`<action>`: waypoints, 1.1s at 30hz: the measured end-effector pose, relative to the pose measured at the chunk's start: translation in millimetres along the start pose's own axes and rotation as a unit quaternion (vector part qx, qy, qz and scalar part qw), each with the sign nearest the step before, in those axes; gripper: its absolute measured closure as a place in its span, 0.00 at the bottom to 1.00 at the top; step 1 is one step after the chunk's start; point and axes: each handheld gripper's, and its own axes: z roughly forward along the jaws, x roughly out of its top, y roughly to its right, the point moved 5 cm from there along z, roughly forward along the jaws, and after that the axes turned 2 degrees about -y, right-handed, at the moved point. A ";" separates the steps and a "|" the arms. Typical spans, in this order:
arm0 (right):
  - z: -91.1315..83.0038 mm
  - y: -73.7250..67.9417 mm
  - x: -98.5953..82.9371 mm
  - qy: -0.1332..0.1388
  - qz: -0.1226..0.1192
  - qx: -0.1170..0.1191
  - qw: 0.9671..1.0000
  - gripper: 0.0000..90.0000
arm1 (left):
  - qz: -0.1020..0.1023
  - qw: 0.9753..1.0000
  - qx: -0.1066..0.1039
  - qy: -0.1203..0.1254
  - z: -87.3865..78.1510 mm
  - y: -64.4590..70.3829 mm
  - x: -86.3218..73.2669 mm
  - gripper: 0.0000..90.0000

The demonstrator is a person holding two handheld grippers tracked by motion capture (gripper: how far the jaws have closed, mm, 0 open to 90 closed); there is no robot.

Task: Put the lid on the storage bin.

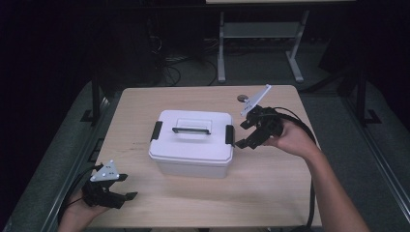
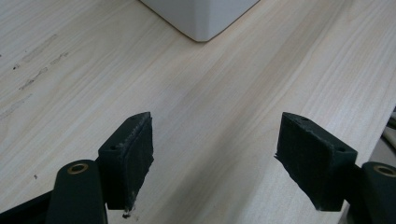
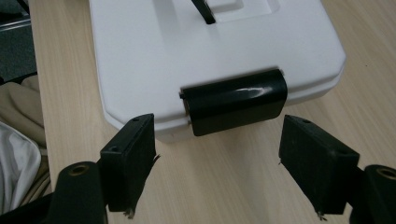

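Storage box (image 1: 192,143) white, lid on, mid-table. Left gripper (image 1: 126,195) idle at near left corner, jaws apart, empty. Right gripper (image 3: 217,154) jaws apart, just short of right latch (image 3: 234,101). Advice: centre latch between pads, hook lower edge, lever outward gently.

the white box (image 2: 201,16) is cut off at the top edge, lid out of frame.

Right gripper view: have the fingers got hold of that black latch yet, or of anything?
Nothing is held. The right gripper is open, its fingers short of the black latch on the white box.
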 end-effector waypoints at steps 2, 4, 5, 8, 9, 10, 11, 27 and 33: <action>0.0 0.5 -2.9 0.000 0.002 -0.001 1.000 0.29 | -0.001 1.000 0.000 0.001 0.0 -0.1 -0.1 0.30; -0.3 1.2 -6.2 -0.001 0.005 -0.001 1.000 0.29 | -0.002 1.000 0.000 0.001 0.1 -0.3 -0.3 0.30; -0.6 1.3 -7.5 0.000 0.007 -0.001 1.000 0.29 | -0.002 1.000 0.000 0.001 0.2 -0.3 -0.5 0.30; -1.3 1.4 -11.6 0.004 0.007 -0.001 1.000 0.29 | -0.002 1.000 0.000 0.000 0.4 -0.1 -0.2 0.30; -1.3 1.5 -13.0 0.003 0.008 -0.001 1.000 0.29 | 0.000 1.000 0.000 -0.001 0.3 -0.1 -0.2 0.30; -1.4 1.7 -14.4 0.003 0.009 -0.001 1.000 0.29 | 0.000 1.000 0.000 -0.001 0.3 0.0 0.0 0.30; -1.7 2.0 -15.7 0.003 0.010 -0.001 1.000 0.29 | 0.001 1.000 0.000 -0.001 0.2 0.0 0.0 0.30; 2.9 2.3 -40.7 0.003 0.030 0.001 1.000 0.29 | 0.001 1.000 0.000 -0.001 0.1 0.2 0.1 0.30; 8.0 3.1 -53.1 0.000 0.040 0.003 0.999 0.29 | -0.001 1.000 -0.003 -0.001 0.8 0.2 -0.5 0.30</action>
